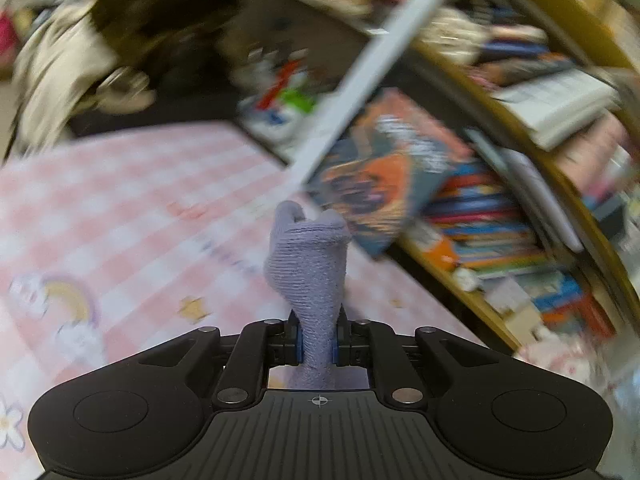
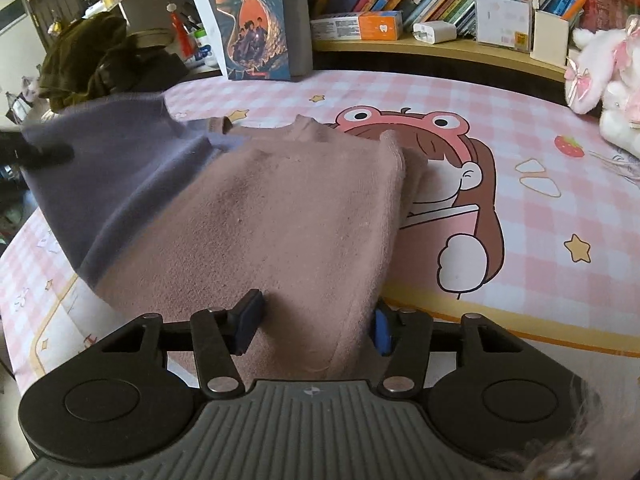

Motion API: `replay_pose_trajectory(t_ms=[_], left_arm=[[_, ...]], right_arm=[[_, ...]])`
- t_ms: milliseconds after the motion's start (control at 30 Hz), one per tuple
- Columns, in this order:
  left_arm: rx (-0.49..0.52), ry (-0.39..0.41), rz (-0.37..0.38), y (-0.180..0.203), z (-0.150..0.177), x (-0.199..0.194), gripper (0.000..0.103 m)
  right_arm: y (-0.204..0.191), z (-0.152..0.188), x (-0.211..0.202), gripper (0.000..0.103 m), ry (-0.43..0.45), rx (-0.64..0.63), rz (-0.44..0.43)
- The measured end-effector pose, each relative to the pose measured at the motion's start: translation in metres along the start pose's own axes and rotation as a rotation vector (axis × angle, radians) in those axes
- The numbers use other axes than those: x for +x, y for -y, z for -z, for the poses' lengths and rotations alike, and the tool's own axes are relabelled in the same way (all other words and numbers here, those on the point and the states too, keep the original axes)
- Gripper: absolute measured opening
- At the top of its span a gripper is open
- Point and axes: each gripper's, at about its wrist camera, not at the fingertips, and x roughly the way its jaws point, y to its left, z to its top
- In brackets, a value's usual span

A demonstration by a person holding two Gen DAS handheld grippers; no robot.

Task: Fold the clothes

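Two garments — one brown [image 2: 280, 216], one purple [image 2: 120, 176].

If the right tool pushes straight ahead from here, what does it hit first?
Most likely the brown folded garment: it already lies between the right tool's open jaws and fills the path ahead. The purple garment sits off to the left, probably out of line.

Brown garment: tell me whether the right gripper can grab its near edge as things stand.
Probably yes. The right gripper already straddles the brown garment, one finger on top, the other beside its right edge, and nothing lies between. The purple garment sits off to the left.
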Motion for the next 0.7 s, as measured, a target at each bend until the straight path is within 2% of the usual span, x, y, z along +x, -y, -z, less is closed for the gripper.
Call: replay_pose_trajectory(t_ms=[167, 267, 333, 400, 467, 500, 533, 600, 700], left_arm=[[0.214, 0.004, 0.074, 0.064, 0.01, -0.018, 0.01], [0.376, -0.04, 0.102, 0.103, 0.036, -0.023, 0.011], [0.509, -0.107, 0.105, 0.127, 0.062, -0.019, 0.012], [0.698, -0.206, 0.087, 0.152, 0.097, -0.009, 0.015], [0.826, -0.264, 0.052, 0.167, 0.123, 0.0, 0.006], [0.859, -0.275, 0.034, 0.171, 0.132, 0.003, 0.008], [0.836, -0.278, 0.033, 0.169, 0.131, 0.005, 0.012], [0.776, -0.301, 0.034, 0.162, 0.125, 0.008, 0.018], [0.735, -0.298, 0.032, 0.158, 0.12, 0.007, 0.018]], right_arm=[[0.002, 0.001, -0.001, 0.052, 0.01, -0.021, -0.016], [0.003, 0.0, -0.002, 0.052, 0.015, -0.029, -0.025], [0.004, 0.001, -0.002, 0.052, 0.019, -0.03, -0.031], [0.006, 0.001, -0.002, 0.052, 0.022, -0.027, -0.037], [0.008, 0.001, -0.002, 0.052, 0.023, -0.017, -0.046], [0.009, 0.001, -0.002, 0.052, 0.022, -0.009, -0.051], [0.013, 0.001, -0.003, 0.047, 0.024, 0.005, -0.061], [0.019, 0.002, -0.005, 0.046, 0.027, 0.032, -0.079], [0.027, 0.003, -0.007, 0.046, 0.022, 0.066, -0.1]])
